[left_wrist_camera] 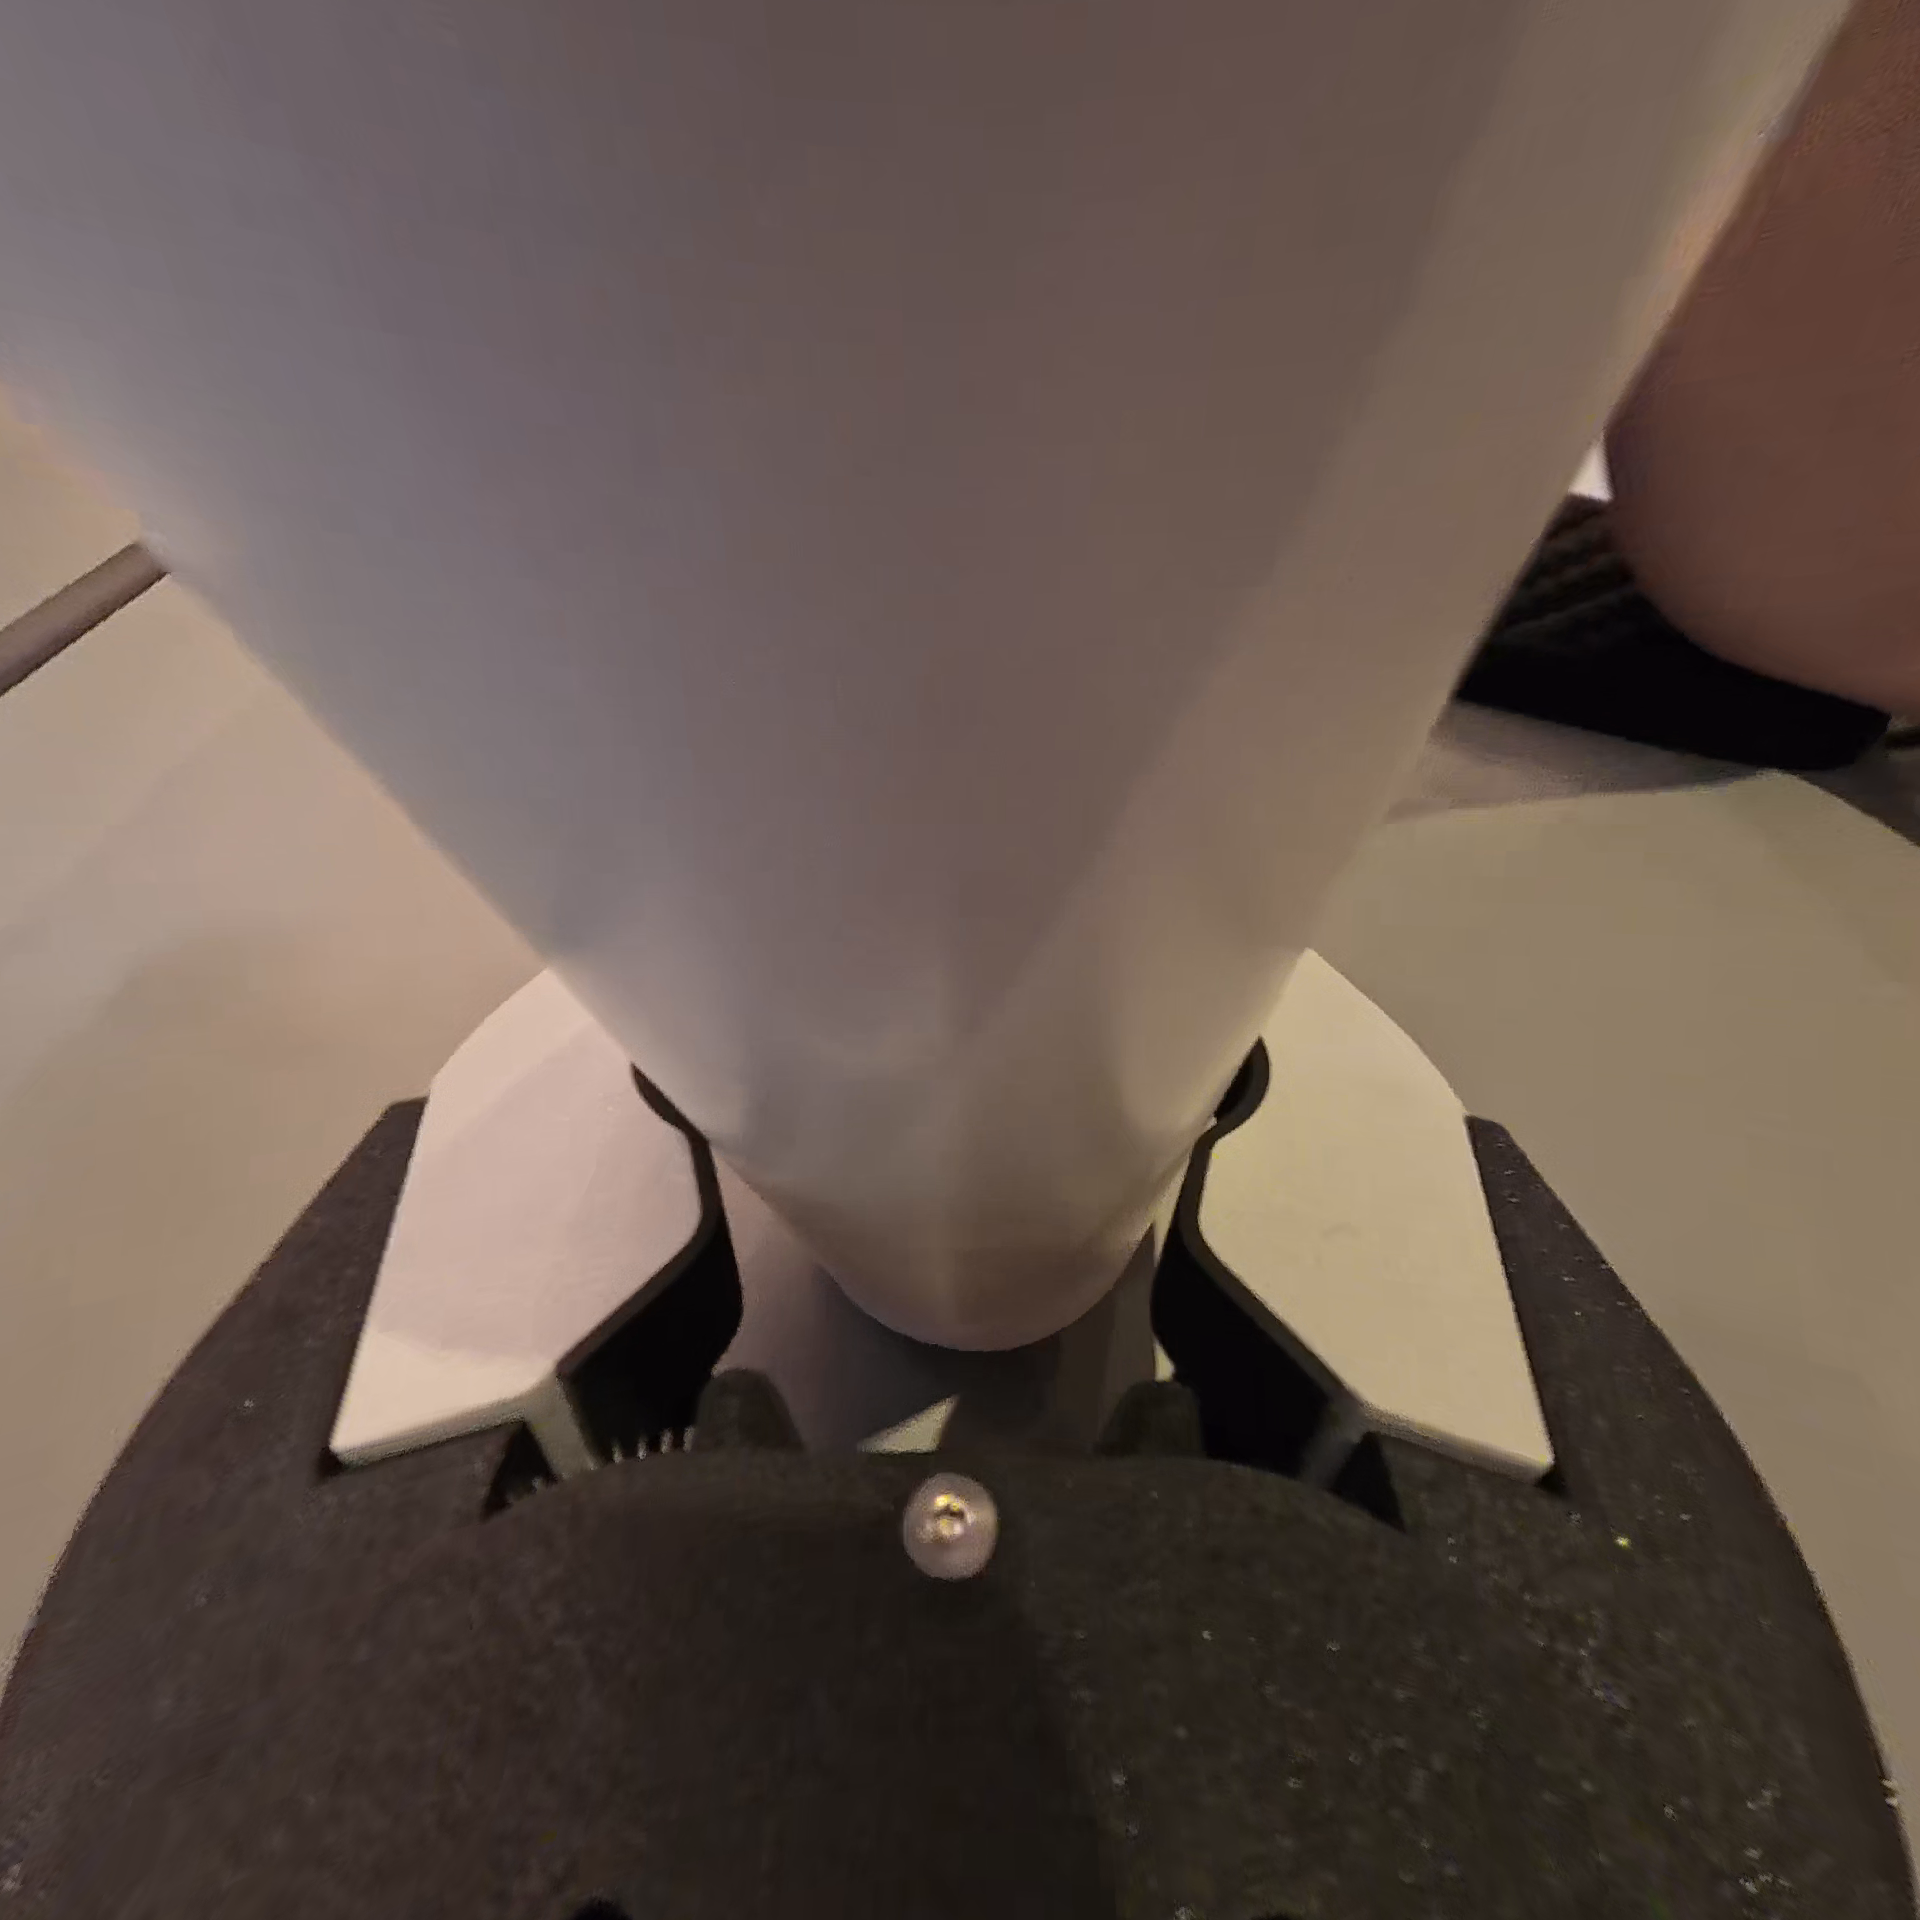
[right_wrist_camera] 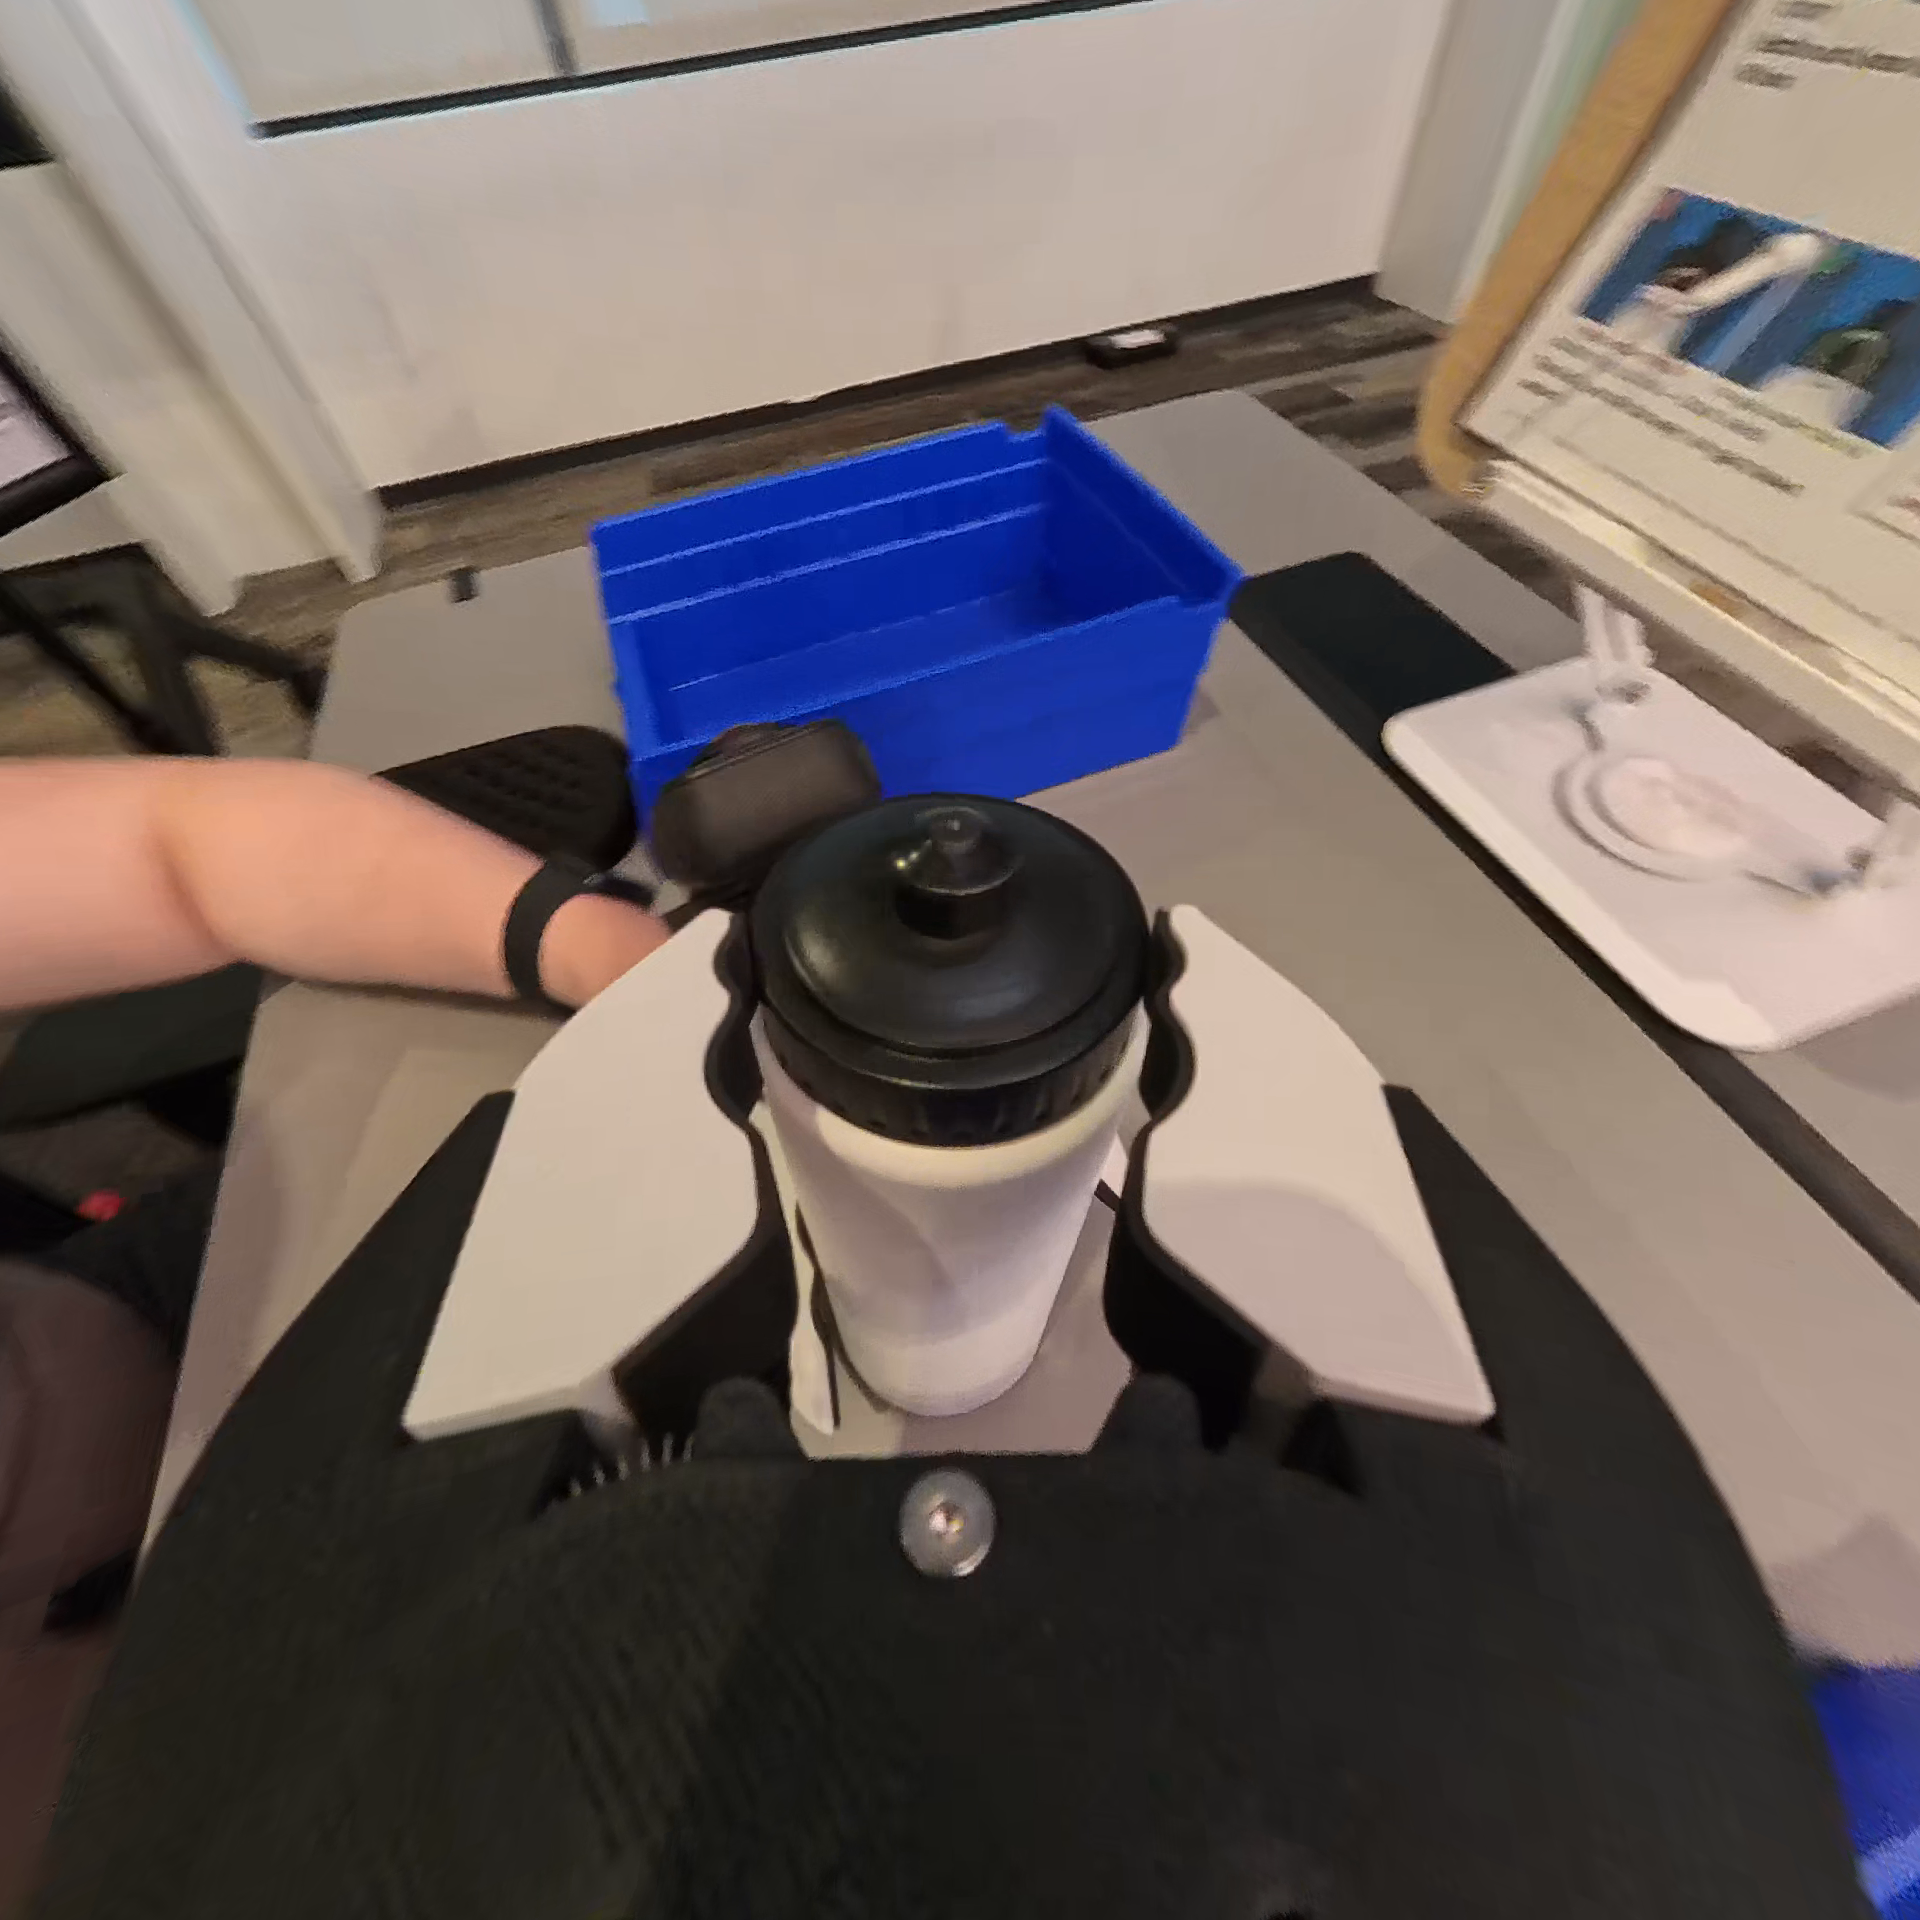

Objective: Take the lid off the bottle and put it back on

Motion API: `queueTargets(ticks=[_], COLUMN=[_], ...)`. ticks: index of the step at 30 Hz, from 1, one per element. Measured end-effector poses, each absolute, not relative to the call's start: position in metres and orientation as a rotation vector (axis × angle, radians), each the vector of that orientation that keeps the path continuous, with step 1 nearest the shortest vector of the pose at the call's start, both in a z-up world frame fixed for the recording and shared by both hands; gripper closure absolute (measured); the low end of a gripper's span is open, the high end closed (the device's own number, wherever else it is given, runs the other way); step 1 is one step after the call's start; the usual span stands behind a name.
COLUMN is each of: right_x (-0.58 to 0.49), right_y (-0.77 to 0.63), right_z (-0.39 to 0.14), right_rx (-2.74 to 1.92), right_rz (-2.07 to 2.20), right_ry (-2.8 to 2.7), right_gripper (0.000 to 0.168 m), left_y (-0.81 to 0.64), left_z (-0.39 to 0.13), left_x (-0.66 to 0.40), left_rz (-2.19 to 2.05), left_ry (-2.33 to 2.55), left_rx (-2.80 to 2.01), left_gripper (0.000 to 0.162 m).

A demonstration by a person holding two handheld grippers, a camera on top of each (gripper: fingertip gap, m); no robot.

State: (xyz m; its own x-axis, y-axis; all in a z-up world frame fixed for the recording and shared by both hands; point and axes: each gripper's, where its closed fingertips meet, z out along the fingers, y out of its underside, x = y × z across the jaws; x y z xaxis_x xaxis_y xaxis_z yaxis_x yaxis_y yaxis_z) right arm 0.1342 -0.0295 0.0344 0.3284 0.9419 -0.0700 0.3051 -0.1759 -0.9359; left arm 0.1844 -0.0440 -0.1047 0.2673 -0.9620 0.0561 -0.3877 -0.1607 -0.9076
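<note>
My bottle (right_wrist_camera: 914,1247) is white plastic with a smooth, unmarked body, standing upright on the grey table, near me and in front of the blue bin. Seen from the left wrist camera, its white body (left_wrist_camera: 831,520) fills most of the view, tapering down to a rounded lower edge. Its lid (right_wrist_camera: 951,966) is black, round, ribbed around the rim, with a black pull spout on top, and it sits on the bottle's neck.

Left wrist view low against bottle (left_wrist_camera: 831,520), right wrist view above, both sharing it
</note>
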Motion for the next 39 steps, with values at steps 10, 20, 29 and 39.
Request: queueTargets(ticks=[10,20,29,39], right_x=[0.132,0.125,0.126,0.13], right_y=[-0.032,-0.042,-0.032,-0.056], right_z=[0.034,0.038,0.037,0.033], right_rx=[-1.635,-1.592,-1.651,-1.527], right_rz=[0.884,1.026,0.878,1.011], right_ry=[-1.177,-1.184,-1.106,-1.364], right_gripper=[0.094,0.095,0.098,0.093], left_y=[-0.044,-0.053,-0.047,-0.071], left_z=[-0.103,-0.106,-0.104,-0.11], left_x=[0.181,0.183,0.18,0.178], left_rz=[-0.91,-0.898,-0.931,-0.913], left_ry=[1.245,1.311,1.248,1.479], left_rx=[-1.697,-1.698,-1.738,-1.696], left_gripper=[0.061,0.062,0.063,0.062])
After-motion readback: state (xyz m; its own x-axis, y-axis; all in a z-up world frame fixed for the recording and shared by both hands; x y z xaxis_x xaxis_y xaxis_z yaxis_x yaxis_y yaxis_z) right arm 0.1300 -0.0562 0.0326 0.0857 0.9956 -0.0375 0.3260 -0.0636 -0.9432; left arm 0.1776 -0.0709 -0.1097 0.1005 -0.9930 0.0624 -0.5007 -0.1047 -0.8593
